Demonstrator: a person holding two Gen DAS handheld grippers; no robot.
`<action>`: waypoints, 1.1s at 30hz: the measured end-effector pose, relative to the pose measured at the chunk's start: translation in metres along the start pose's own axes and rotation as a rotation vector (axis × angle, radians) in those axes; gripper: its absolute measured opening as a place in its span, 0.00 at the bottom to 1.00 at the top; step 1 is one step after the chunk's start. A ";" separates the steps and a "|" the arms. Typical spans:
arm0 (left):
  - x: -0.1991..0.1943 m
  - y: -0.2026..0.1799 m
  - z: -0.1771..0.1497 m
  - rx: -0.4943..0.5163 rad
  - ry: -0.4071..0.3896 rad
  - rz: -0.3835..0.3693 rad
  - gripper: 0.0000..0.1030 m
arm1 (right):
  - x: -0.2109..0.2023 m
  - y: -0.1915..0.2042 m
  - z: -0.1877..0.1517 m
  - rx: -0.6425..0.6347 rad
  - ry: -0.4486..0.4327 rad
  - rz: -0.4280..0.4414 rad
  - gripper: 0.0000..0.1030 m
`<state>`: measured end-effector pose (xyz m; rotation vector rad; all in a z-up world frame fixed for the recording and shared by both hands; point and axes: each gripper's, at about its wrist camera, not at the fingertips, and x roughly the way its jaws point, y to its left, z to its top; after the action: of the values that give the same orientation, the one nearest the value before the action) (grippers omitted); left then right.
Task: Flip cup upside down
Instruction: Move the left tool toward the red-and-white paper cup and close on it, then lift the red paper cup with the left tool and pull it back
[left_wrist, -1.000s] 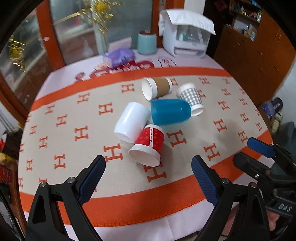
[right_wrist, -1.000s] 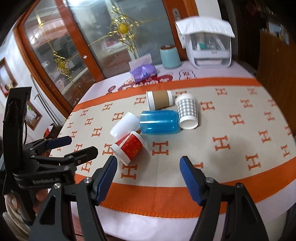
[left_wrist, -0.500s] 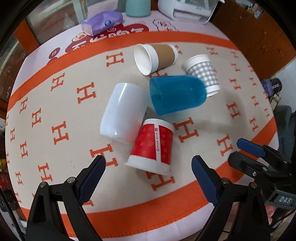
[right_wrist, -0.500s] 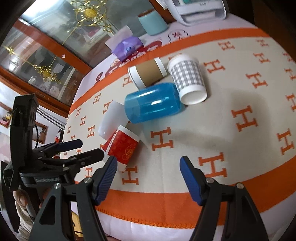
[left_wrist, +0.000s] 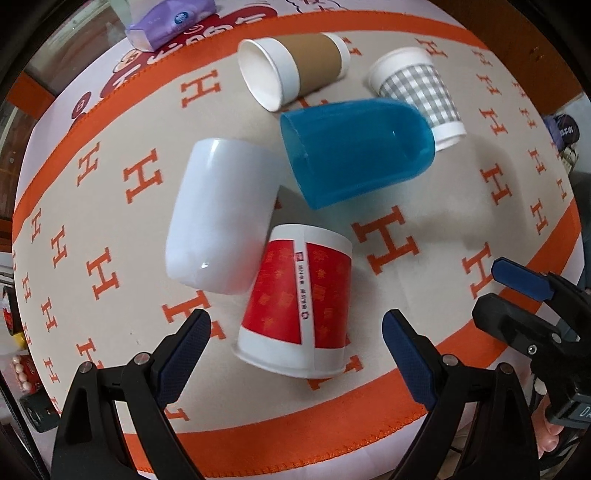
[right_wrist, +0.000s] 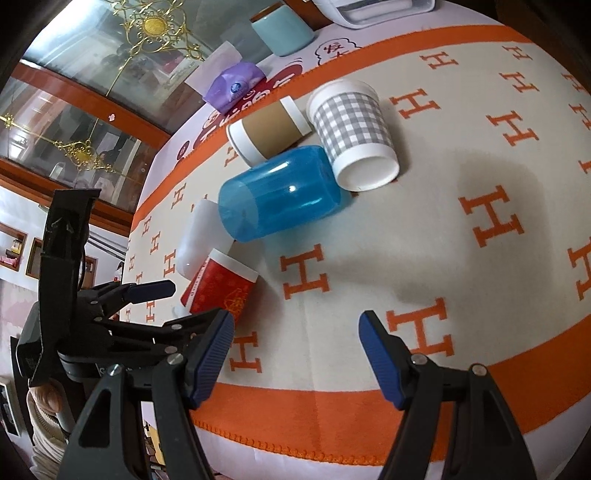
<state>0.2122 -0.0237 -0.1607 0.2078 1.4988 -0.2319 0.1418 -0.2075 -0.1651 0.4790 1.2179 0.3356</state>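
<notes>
Red cup (left_wrist: 297, 306) lies on its side on the desk (left_wrist: 424, 206), rim end toward you, directly ahead of your left claw (left_wrist: 295, 338), which is spread wide with nothing between the fingers. It touches the white cup (left_wrist: 221, 218) on its left side, also lying down. Blue cup (left_wrist: 354, 151) lies tipped just beyond both, with its closed end against the grey checked cup (left_wrist: 421, 92); the brown-sleeved cup (left_wrist: 295, 66) lies behind it, mouth facing left. All five sit clustered on the orange-and-beige H-pattern cloth (left_wrist: 110, 192). Your right claw (right_wrist: 297, 345) is also released, fingers wide apart and holding nothing, hovering over bare cloth near the desk's front edge (the red cup (right_wrist: 218, 288) is off to its left, near the left finger tip but not between the fingers). Purple tissue pack (right_wrist: 234, 86) and a pale teal canister (right_wrist: 282, 29) stand at the far side of the desk, well apart from the cups.
</notes>
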 end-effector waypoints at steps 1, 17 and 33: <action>0.002 -0.002 0.001 0.002 0.006 0.002 0.90 | 0.000 -0.002 0.000 0.003 0.001 0.001 0.68; 0.031 -0.020 0.010 0.019 0.079 -0.009 0.62 | -0.001 -0.016 -0.003 0.023 -0.008 0.000 0.68; -0.032 -0.028 -0.034 -0.156 -0.039 -0.159 0.60 | -0.028 -0.025 -0.022 0.038 -0.053 0.020 0.68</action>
<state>0.1703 -0.0405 -0.1310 -0.0408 1.4882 -0.2436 0.1122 -0.2391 -0.1615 0.5304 1.1701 0.3156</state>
